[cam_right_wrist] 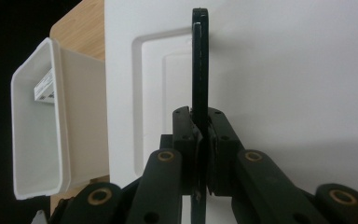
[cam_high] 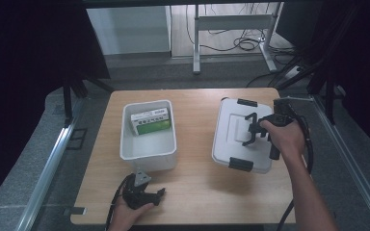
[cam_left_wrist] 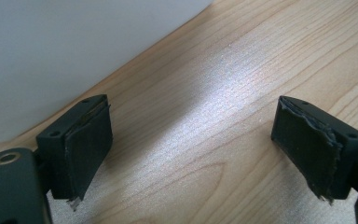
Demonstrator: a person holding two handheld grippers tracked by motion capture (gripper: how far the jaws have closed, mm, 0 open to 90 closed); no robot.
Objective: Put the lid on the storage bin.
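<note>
A white lid [cam_high: 231, 139] with black latches [cam_high: 241, 164] lies on the right half of the wooden table [cam_high: 197, 183]. My right gripper [cam_high: 249, 131] hovers over its middle, jaws pointing left. In the right gripper view, the gripper [cam_right_wrist: 200, 121] is shut on a thin black tab [cam_right_wrist: 199, 60] seen edge-on, with the lid's white face [cam_right_wrist: 284, 93] behind it. An open white bin [cam_high: 125, 139] on the left holds a green and white box [cam_high: 149, 122]. My left gripper [cam_high: 161, 192] rests open near the front edge, its jaws [cam_left_wrist: 191, 135] empty beside the bin wall [cam_left_wrist: 51, 46].
The bin [cam_right_wrist: 37, 140] stands just left of the lid, with the box [cam_right_wrist: 44, 88] showing inside. Bare wood lies between bin and lid and along the table's front. A grey floor, metal rails and a desk frame [cam_high: 231, 29] surround the table.
</note>
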